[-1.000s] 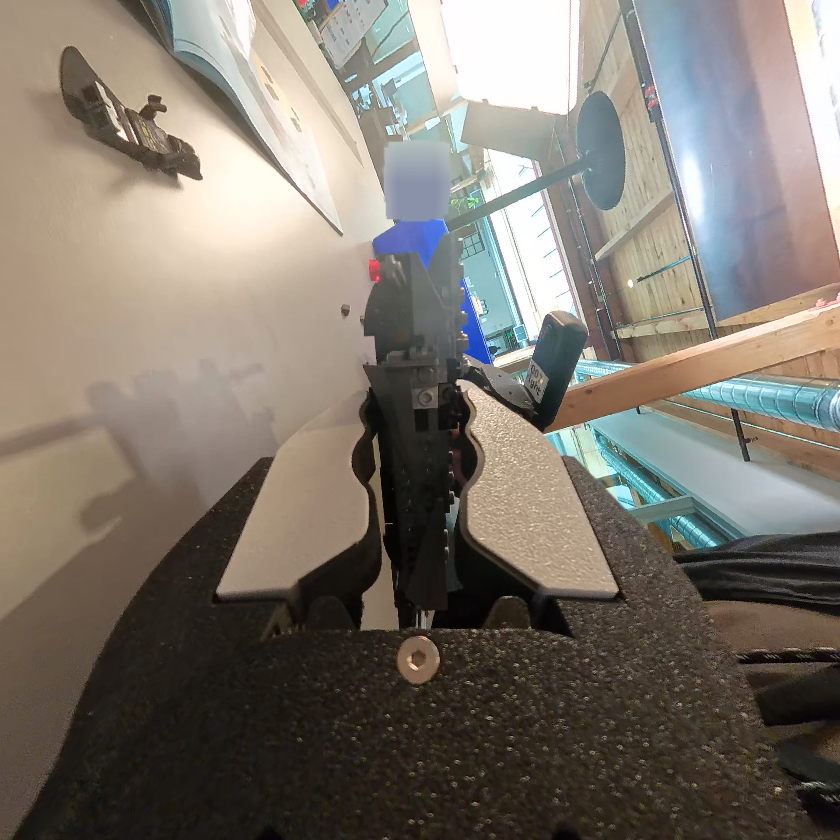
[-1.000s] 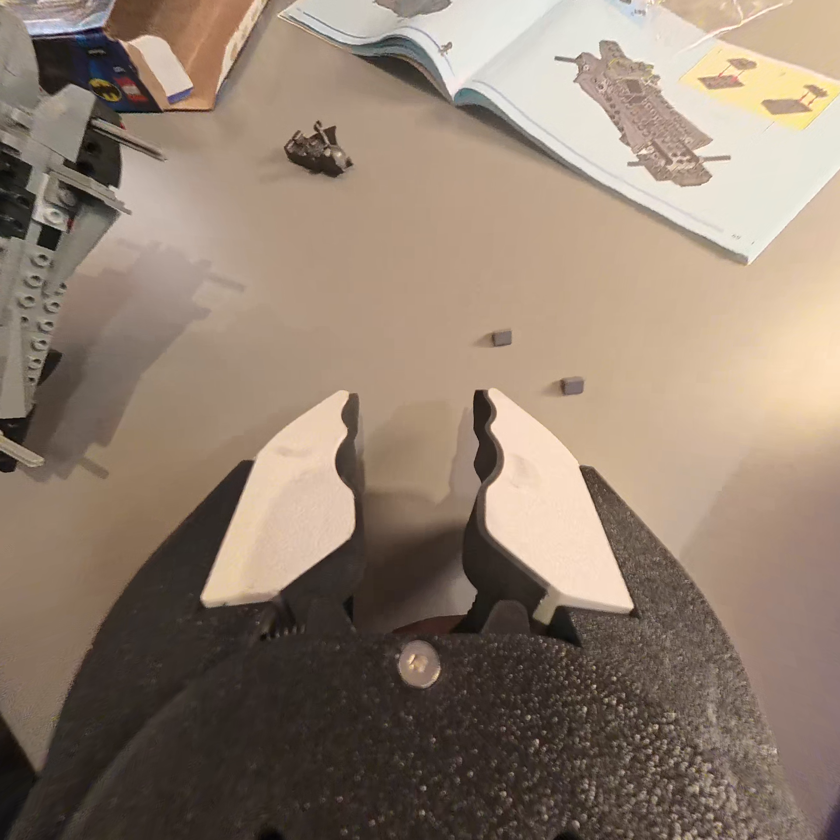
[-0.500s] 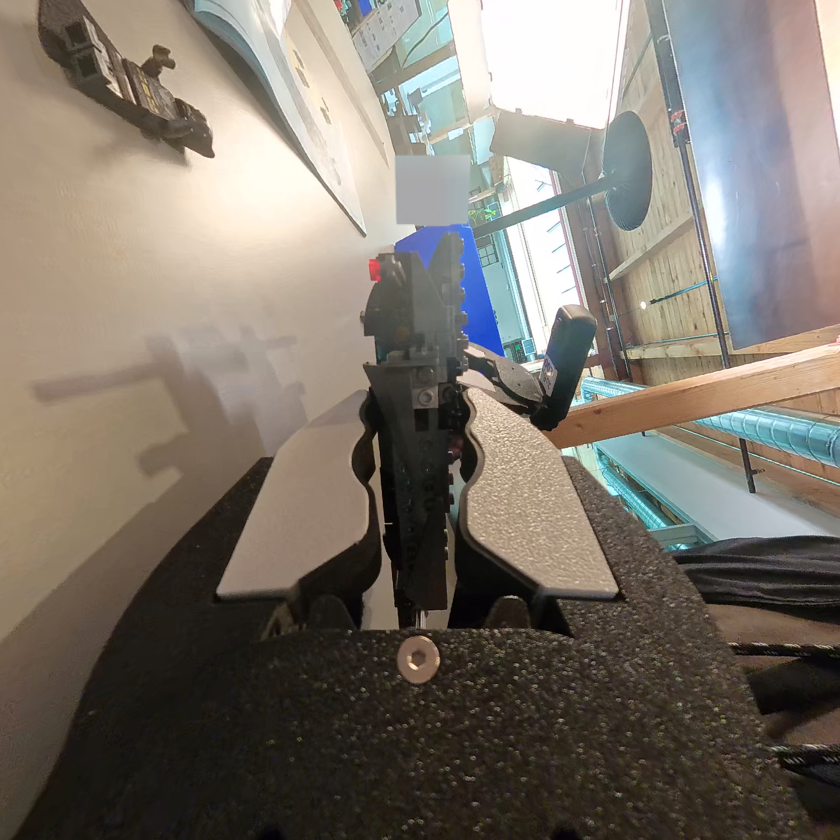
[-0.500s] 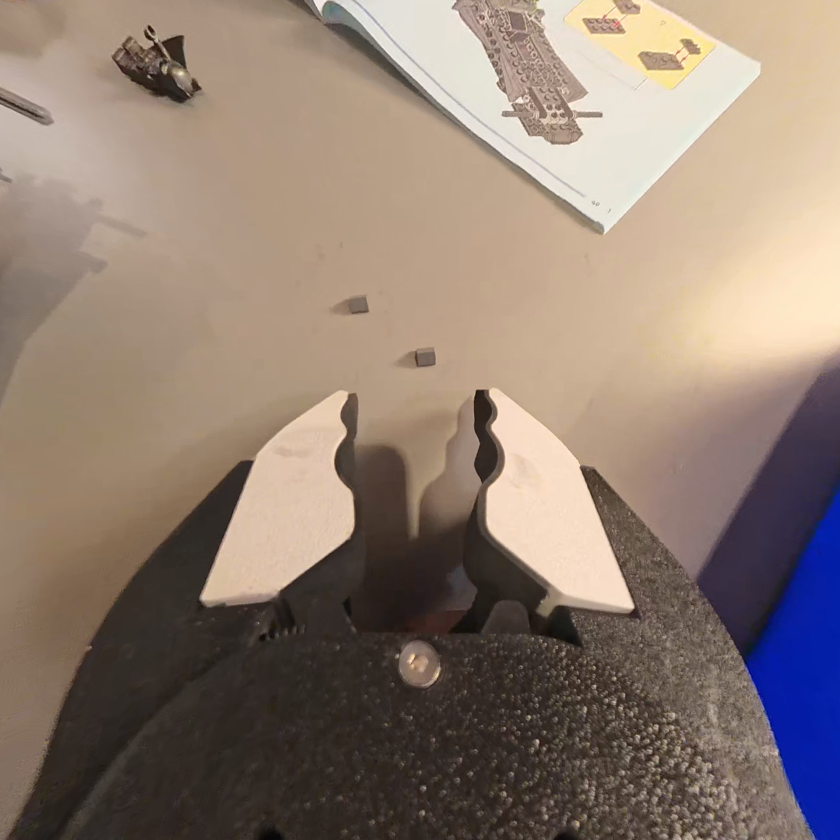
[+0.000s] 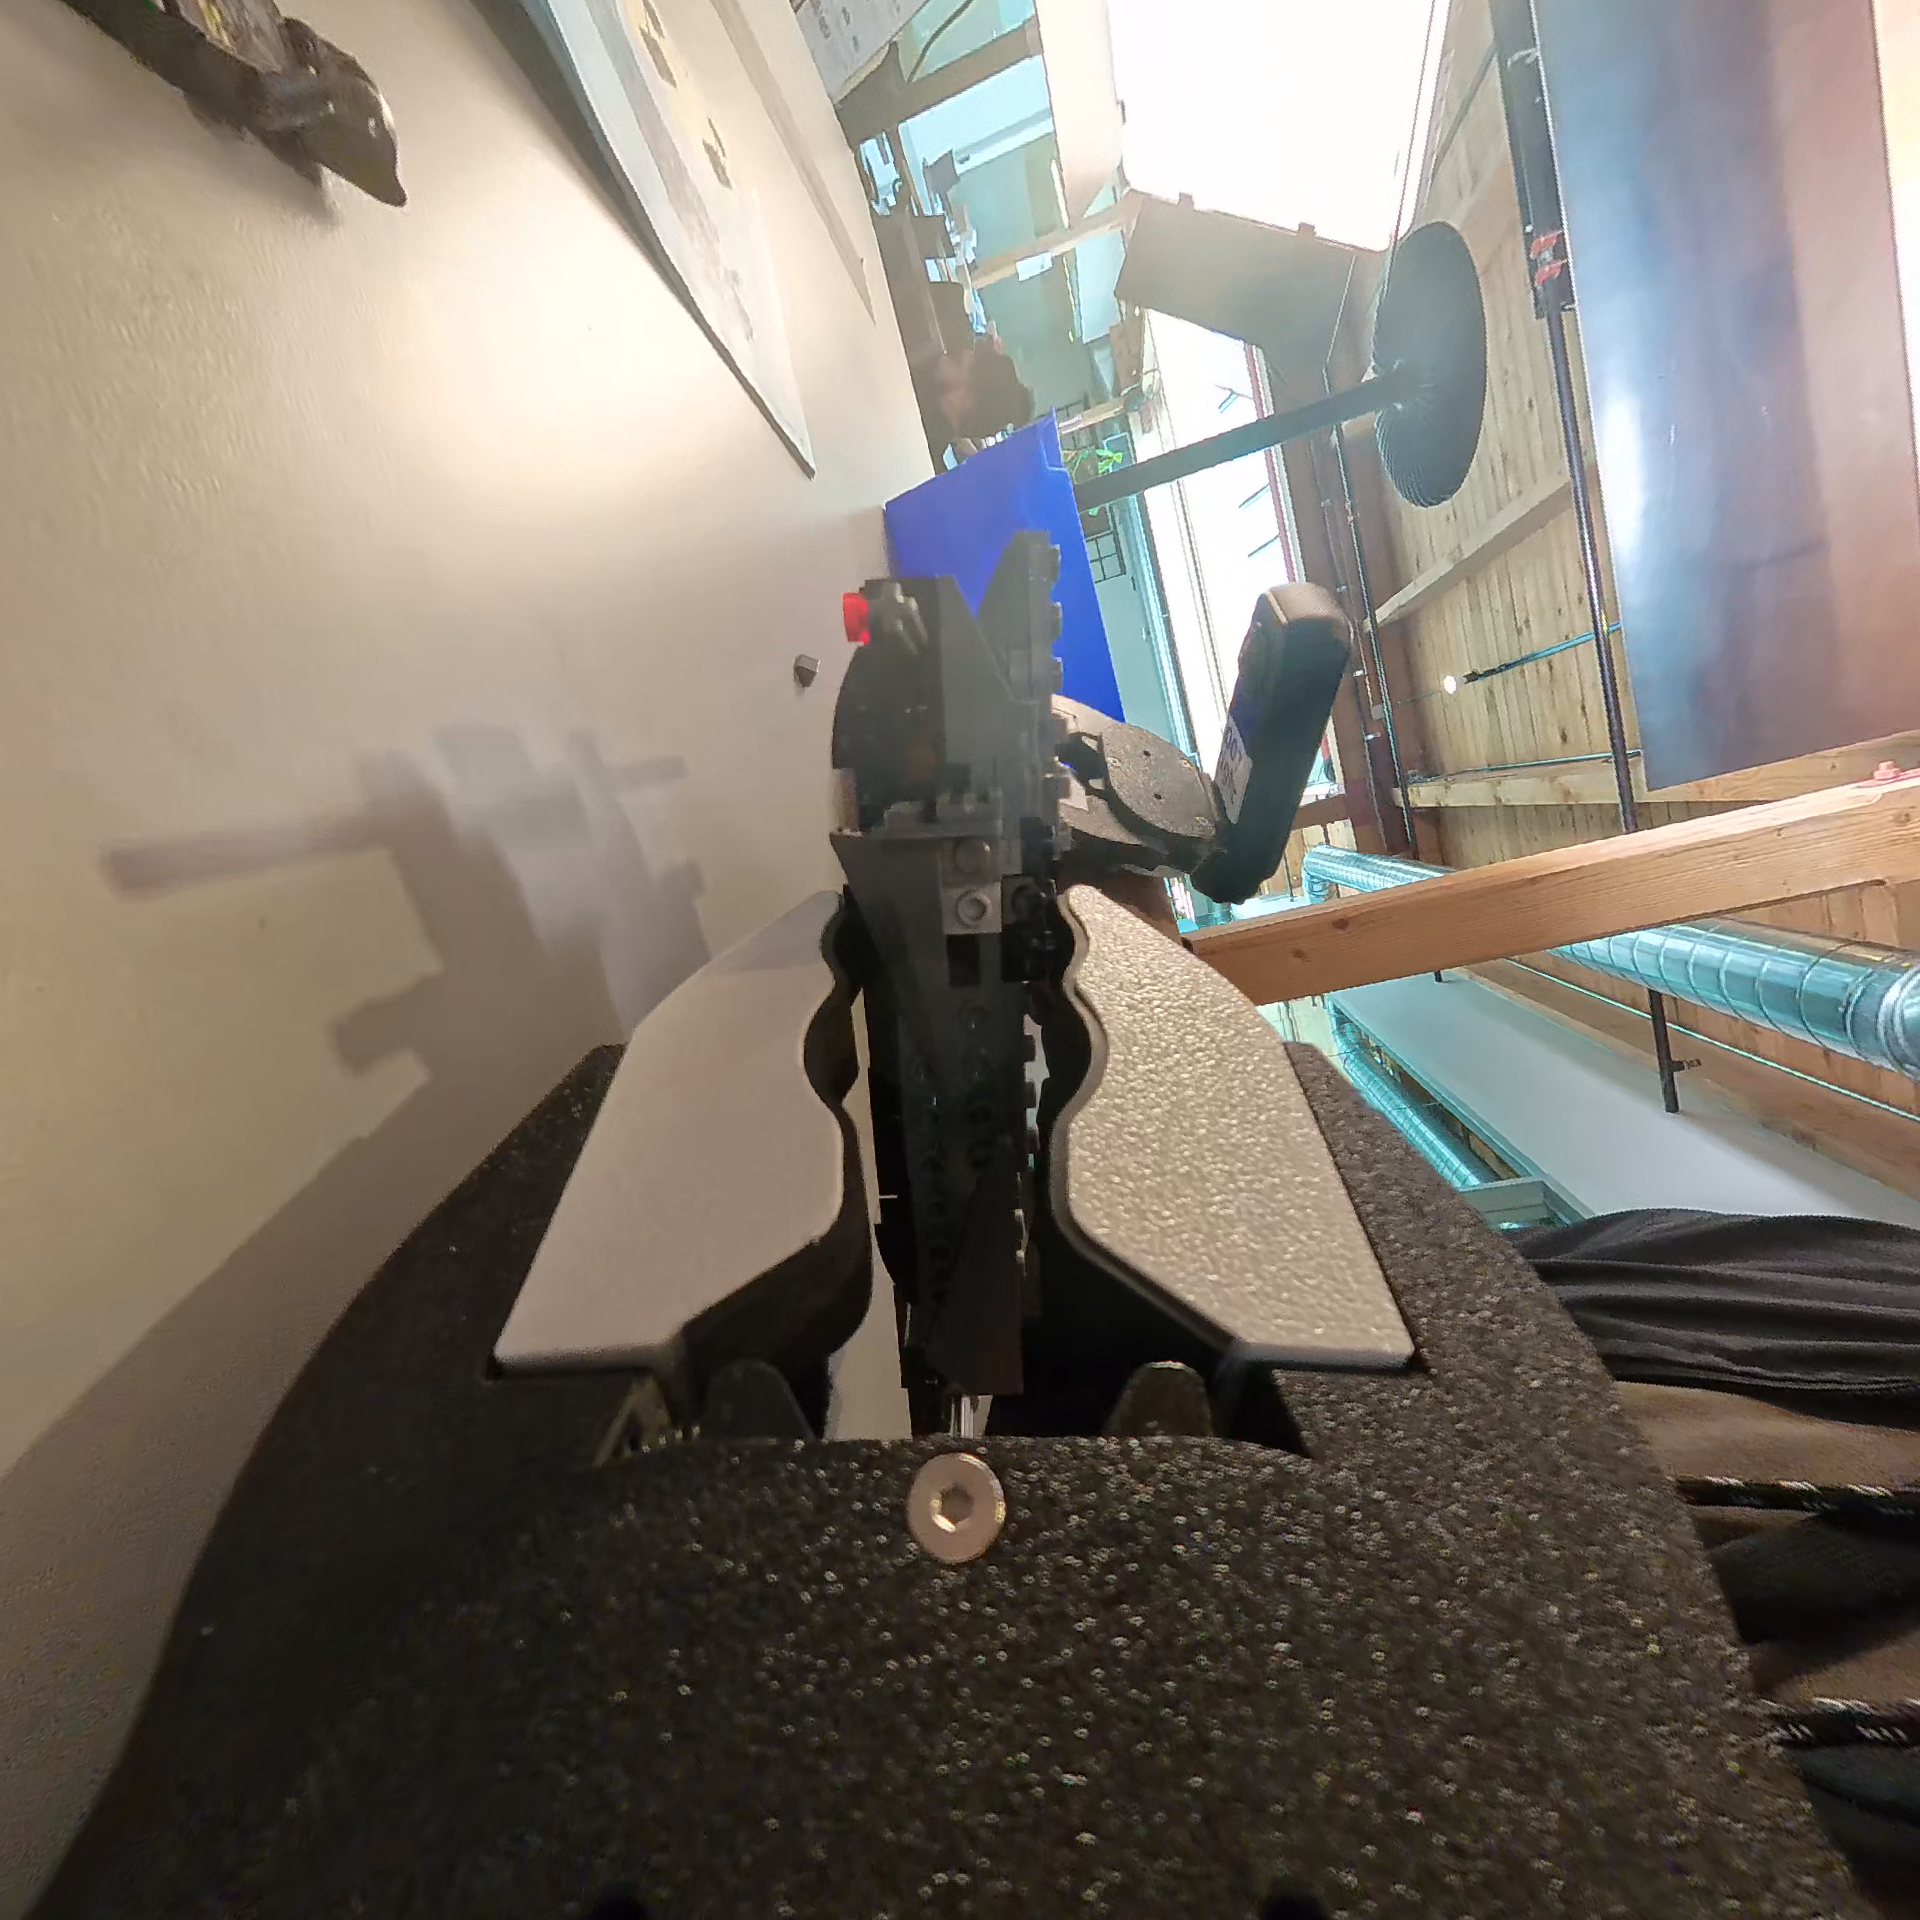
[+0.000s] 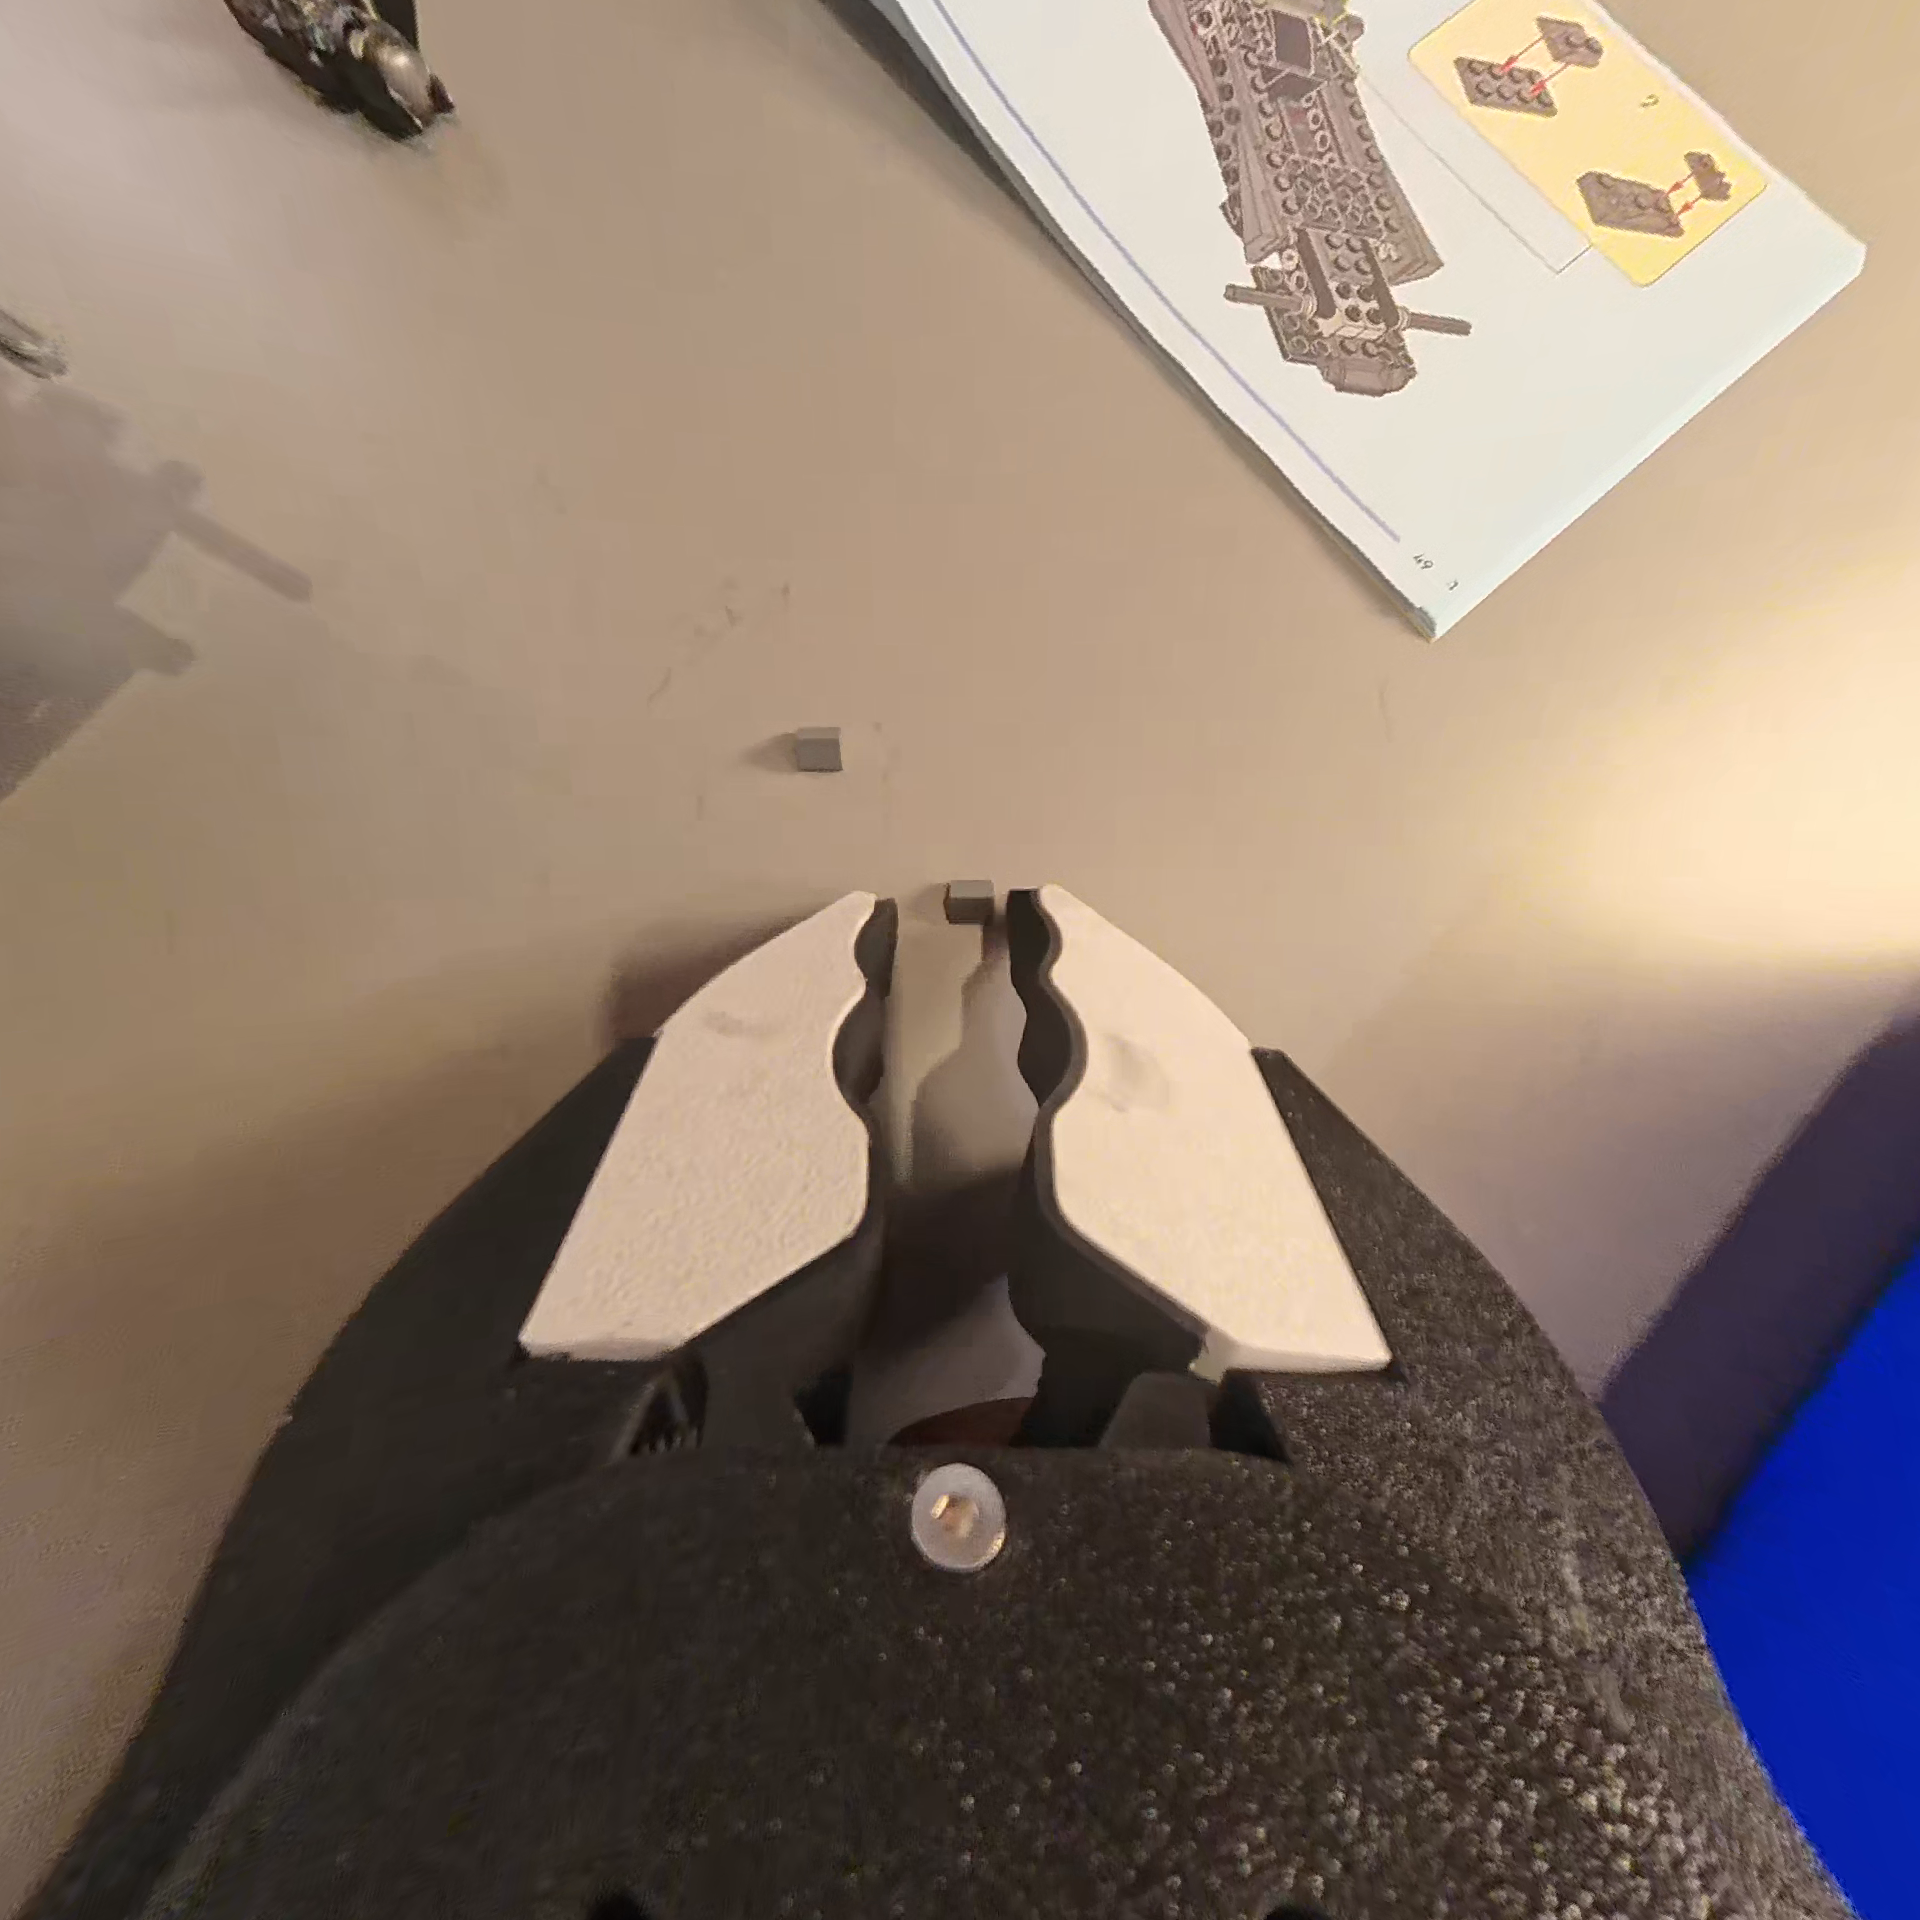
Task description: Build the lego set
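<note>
Tongs of the left gripper (image 5: 951, 935) clamped on a dark grey brick model (image 5: 951, 831), mid-frame. Right gripper (image 6: 951, 904) apart, straddling a small grey piece (image 6: 968, 900) untouched on the table (image 6: 520, 468); bare tabletop all round, booklet (image 6: 1455, 312) edge upper right.

Left gripper (image 5: 951, 914) is lying on its side, one finger toward the table (image 5: 260, 623), both pads pressing on a dark grey brick model (image 5: 951, 1039) running lengthwise between them. Right gripper (image 6: 951, 904) is pointing down at the table, fingers narrowly parted, a small grey brick (image 6: 968, 900) sitting between the tips with a gap on each side.
</note>
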